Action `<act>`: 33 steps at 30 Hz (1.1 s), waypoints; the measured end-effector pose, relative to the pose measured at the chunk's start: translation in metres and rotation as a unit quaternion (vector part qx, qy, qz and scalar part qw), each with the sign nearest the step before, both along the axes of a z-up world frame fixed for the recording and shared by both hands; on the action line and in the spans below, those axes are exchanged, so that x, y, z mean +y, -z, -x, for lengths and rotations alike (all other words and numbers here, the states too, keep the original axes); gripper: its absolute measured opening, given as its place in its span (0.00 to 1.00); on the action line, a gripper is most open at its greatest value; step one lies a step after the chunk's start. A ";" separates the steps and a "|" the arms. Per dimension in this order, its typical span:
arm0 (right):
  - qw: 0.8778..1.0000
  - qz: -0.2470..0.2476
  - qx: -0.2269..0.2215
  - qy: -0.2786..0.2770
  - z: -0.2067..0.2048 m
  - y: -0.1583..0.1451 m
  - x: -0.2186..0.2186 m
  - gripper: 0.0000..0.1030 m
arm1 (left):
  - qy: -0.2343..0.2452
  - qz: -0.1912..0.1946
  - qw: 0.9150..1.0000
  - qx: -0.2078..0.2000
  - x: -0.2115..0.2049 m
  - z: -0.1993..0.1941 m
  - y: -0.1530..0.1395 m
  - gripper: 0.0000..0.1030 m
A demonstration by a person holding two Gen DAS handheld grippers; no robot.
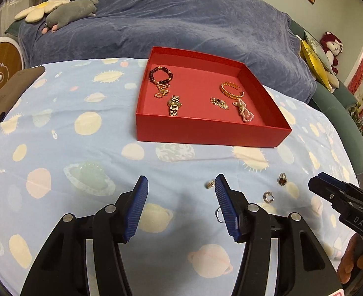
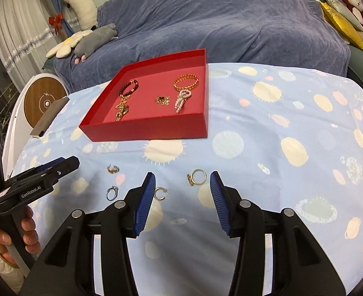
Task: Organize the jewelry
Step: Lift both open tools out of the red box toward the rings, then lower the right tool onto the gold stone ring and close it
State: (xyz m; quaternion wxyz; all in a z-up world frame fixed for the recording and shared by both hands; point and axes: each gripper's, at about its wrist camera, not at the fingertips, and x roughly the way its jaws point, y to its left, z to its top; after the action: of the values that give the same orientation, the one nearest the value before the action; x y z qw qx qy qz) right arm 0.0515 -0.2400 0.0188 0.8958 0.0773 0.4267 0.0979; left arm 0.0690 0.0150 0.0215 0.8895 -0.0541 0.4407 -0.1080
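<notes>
Lying loose on the planet-print blue cloth of the table (image 2: 268,128), four small rings are seen short of the shallow red cardboard tray (image 2: 156,128), where bracelets and a gold watch (image 1: 174,105) are already laid. The gold ring with a small ornament (image 2: 196,176) is framed just ahead of the right tongs (image 2: 182,180), slightly right of their centre line, its band lying flat. The right tongs are held wide apart and empty; the left tongs (image 1: 181,185) are likewise spread, with a silver ring (image 1: 219,215) partly hidden beside their right finger. The right hand is judged the nearer for the gold ring, the tray lying farther ahead and to the left.
</notes>
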 end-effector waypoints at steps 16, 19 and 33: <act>0.999 0.022 0.031 -0.008 -0.004 0.034 0.008 0.44 | 0.036 -0.012 0.999 0.021 -0.023 0.001 0.022 0.53; 0.999 0.023 0.033 -0.003 -0.009 0.037 0.006 0.44 | 0.035 -0.011 0.999 0.024 -0.024 -0.002 0.025 0.53; 0.999 0.016 0.040 0.005 -0.025 0.046 0.002 0.42 | 0.058 -0.020 0.998 0.032 -0.035 -0.002 0.035 0.53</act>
State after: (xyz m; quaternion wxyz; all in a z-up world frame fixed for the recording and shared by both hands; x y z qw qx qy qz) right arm 0.0763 -0.2383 -0.0269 0.8795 0.0688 0.4634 0.0836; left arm 0.0708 -0.0198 -0.0135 0.8683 -0.0140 0.4730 -0.1487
